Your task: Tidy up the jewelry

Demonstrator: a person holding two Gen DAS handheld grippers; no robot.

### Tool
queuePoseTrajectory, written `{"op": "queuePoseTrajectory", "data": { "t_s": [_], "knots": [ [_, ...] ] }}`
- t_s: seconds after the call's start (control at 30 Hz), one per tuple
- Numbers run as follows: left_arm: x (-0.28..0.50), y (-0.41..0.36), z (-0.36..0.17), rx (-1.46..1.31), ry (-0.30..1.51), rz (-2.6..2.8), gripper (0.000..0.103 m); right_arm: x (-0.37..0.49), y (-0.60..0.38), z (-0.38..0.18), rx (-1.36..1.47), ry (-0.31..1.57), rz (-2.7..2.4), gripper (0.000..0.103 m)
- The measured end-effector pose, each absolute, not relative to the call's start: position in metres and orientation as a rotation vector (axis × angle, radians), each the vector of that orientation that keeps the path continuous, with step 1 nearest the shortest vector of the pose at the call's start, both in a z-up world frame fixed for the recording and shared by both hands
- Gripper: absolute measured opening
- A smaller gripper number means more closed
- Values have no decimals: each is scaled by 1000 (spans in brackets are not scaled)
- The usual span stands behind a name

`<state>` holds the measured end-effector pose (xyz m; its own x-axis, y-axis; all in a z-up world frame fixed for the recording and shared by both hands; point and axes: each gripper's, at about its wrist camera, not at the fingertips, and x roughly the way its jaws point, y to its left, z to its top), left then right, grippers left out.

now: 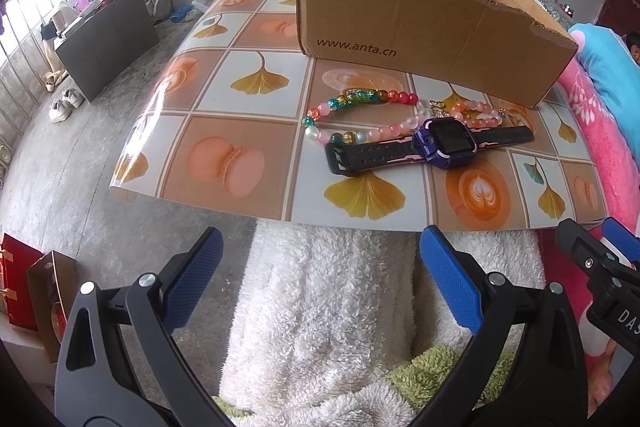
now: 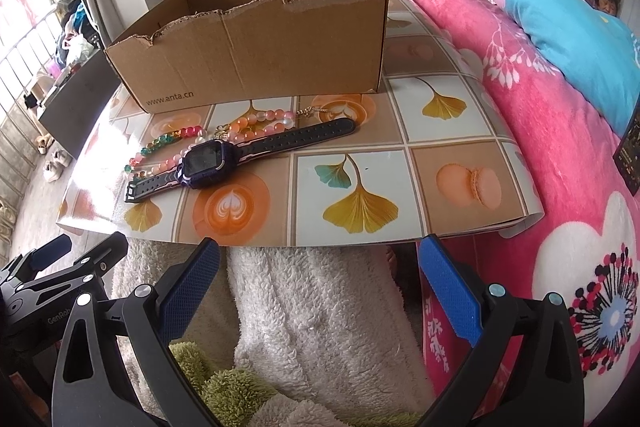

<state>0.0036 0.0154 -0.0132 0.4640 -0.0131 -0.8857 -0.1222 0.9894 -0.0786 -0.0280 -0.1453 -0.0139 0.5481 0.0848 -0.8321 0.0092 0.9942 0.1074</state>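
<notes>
Jewelry is to be put away, and nothing has been picked up yet, so the job looks to be at its very start. The left gripper [image 1: 320, 277] is held wide open and empty, low and near the front edge of the mat [image 1: 224, 99], over a white towel [image 1: 328, 307]. The right gripper [image 2: 320, 285] is wide open and empty too, and is held just beside the left one. Further out, on the mat, a watch [image 1: 444, 145] is seen lying flat with its strap stretched out. A bead string [image 1: 352, 115] is curled just behind it, and its beads are touched by the watch. A small gold chain [image 2: 316, 111] is seen at the far end of the beads. Behind all of this an open box [image 1: 420, 39] is standing. The next move is judged to be a reach forward to the watch or the beads, with a pinch on a thin part such as the strap, and then a lift into the box. Care will be needed so the beads are not dragged along. More of the inside of the box is shown in the right view, though its floor is hidden. The pink blanket [image 2: 540, 107] beside the mat is seen best there. The room floor and shoes [image 1: 66, 103] are seen best in the left view.
</notes>
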Motion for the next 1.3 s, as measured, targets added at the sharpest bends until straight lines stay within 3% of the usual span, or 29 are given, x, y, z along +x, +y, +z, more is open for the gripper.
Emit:
{"op": "queuePoseTrajectory", "data": {
  "t_s": [0.47,1.3],
  "knots": [
    [37,36,-32,-185,1032,63,96,3,-154,-27,90,985,59,97],
    [64,39,-46,-13,1077,40,96,46,-154,-63,-17,971,147,98]
  ]
}}
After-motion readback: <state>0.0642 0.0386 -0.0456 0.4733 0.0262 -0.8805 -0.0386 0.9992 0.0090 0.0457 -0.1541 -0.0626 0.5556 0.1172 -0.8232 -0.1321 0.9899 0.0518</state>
